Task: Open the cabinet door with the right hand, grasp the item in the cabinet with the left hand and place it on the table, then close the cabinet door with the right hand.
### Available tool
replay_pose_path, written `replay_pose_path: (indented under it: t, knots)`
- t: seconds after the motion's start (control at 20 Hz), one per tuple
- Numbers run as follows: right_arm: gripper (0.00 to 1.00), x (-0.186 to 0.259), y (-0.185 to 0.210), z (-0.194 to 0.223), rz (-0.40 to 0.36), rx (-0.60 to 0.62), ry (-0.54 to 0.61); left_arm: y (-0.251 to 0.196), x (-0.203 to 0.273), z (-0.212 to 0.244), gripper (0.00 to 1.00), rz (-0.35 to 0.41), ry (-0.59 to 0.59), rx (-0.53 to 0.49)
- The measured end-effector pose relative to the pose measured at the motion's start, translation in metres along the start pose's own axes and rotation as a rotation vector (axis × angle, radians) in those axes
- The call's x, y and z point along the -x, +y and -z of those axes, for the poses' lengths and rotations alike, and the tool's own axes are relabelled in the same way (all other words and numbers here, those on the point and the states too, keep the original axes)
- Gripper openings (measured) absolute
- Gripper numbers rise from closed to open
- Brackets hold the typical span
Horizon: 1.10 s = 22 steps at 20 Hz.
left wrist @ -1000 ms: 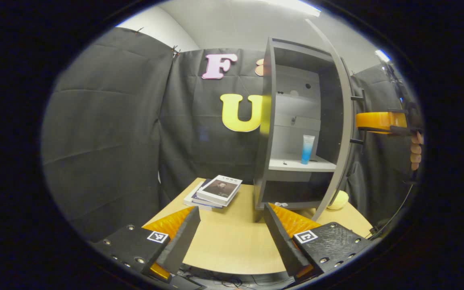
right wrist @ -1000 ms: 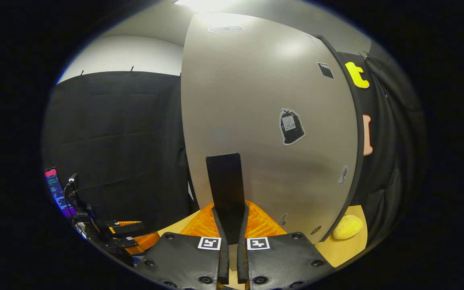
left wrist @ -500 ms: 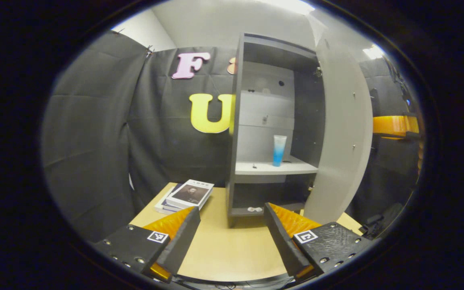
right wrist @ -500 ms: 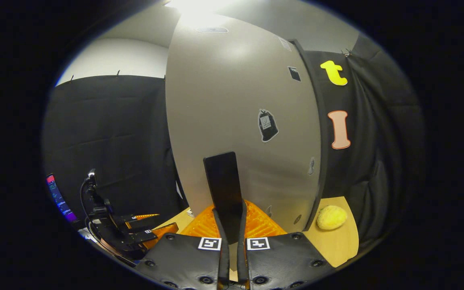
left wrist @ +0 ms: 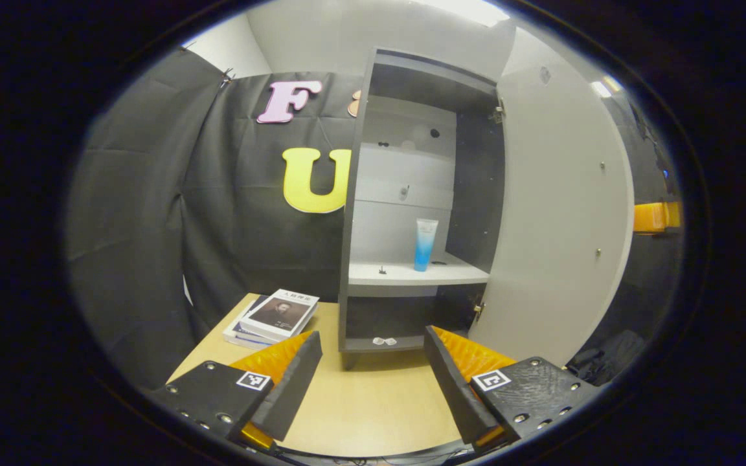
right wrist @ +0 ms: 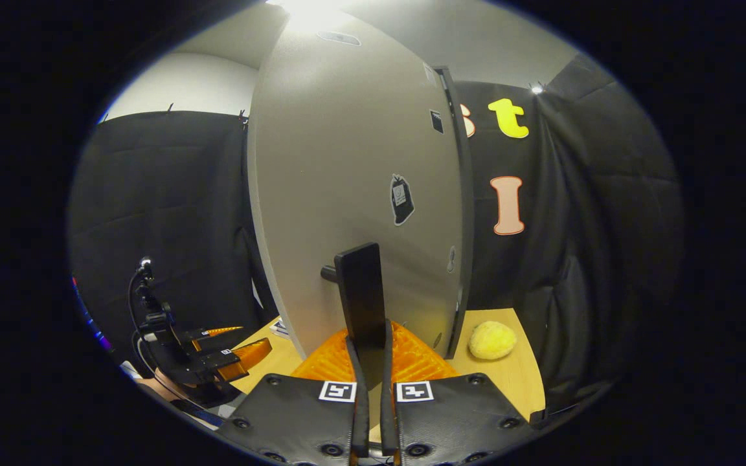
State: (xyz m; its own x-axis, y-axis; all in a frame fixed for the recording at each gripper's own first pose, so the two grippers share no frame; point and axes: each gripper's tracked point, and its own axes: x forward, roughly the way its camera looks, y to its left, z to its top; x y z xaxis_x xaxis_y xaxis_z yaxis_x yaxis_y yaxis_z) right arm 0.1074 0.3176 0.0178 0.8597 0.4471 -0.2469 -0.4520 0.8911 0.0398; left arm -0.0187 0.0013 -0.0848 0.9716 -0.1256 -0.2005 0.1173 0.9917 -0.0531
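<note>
Left gripper view: the left tool [left wrist: 371, 382] is held level above the desk [left wrist: 373, 401], fingers spread wide with nothing between them, aimed at the cabinet [left wrist: 412, 194]. The door [left wrist: 557, 213] stands swung out at 3 o'clock, its inner face showing. The tube [left wrist: 424, 244] stands upright on the middle shelf [left wrist: 412, 275], at 12 o'clock from the tool and well apart from it. A stack of books [left wrist: 272, 317] lies on the desk at 10 o'clock, beside the cabinet's foot.

Right gripper view: the right tool [right wrist: 370, 349] points at the door's outer face, fingers clenched on the upright handle [right wrist: 361, 301], which rises between them at 12 o'clock. A yellow sponge [right wrist: 492, 340] rests on the desk at 2 o'clock. The left tool appears at 9 o'clock, low, pointing right, fingers apart.
</note>
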Motion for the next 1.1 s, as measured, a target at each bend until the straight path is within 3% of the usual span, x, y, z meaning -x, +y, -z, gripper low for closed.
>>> replay_pose_path:
  t: [0.45,0.55,0.65,0.85,1.0,1.1]
  knots:
    - [0.04,0.015,-0.05,0.001,0.188,0.017,0.004,-0.02,-0.025,0.007,0.96,0.052,0.026,0.0]
    - [0.07,0.02,-0.064,0.001,0.234,0.047,0.002,-0.027,-0.027,0.002,0.97,0.076,0.019,-0.003]
    - [0.02,0.021,-0.081,0.001,0.282,0.051,-0.008,-0.029,-0.027,0.001,0.97,0.085,0.015,-0.014]
    - [0.05,0.016,-0.05,-0.003,0.202,-0.066,-0.07,-0.03,-0.029,-0.001,0.96,0.089,0.015,-0.025]
    - [0.06,0.019,-0.059,-0.003,0.232,-0.07,-0.081,-0.032,-0.038,-0.004,0.97,0.107,0.024,-0.024]
    - [0.06,0.019,-0.05,0.001,0.195,-0.09,-0.083,-0.032,-0.046,-0.005,0.97,0.117,0.028,-0.034]
